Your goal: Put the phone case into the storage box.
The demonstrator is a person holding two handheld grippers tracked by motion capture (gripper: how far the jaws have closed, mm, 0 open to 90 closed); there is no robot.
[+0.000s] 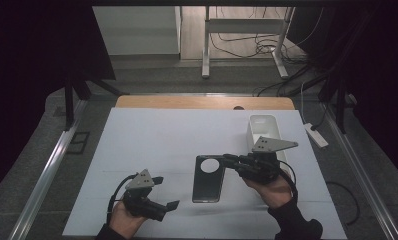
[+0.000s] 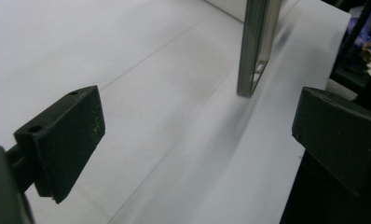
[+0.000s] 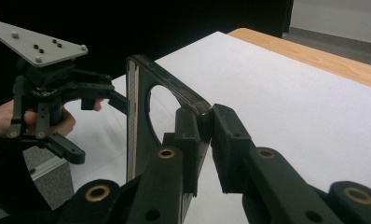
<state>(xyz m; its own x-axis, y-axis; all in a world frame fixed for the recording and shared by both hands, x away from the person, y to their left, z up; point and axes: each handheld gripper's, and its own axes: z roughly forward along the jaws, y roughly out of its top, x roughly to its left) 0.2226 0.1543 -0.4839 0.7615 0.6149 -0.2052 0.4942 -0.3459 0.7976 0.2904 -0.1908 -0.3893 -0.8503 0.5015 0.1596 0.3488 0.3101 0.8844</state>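
A dark phone case (image 1: 208, 179) with a round camera hole is over the middle of the white sheet (image 1: 162, 135). My right gripper (image 1: 229, 161) is shut on its right edge, next to the hole. In the right gripper view the two pads (image 3: 228, 140) pinch the rim of the case (image 3: 141, 93). My left gripper (image 1: 165, 192) is at the lower left, a short way from the case, open with nothing between its jaws. In the left gripper view its pads (image 2: 65, 135) stand wide apart, with the case's edge (image 2: 256, 51) farther ahead. I cannot tell whether the case rests on the sheet.
A white open box (image 1: 262, 130) stands at the back right of the sheet, just behind my right hand. The wooden table edge (image 1: 202, 102) runs along the far side. Metal rails flank the table, and cables lie on the floor beyond.
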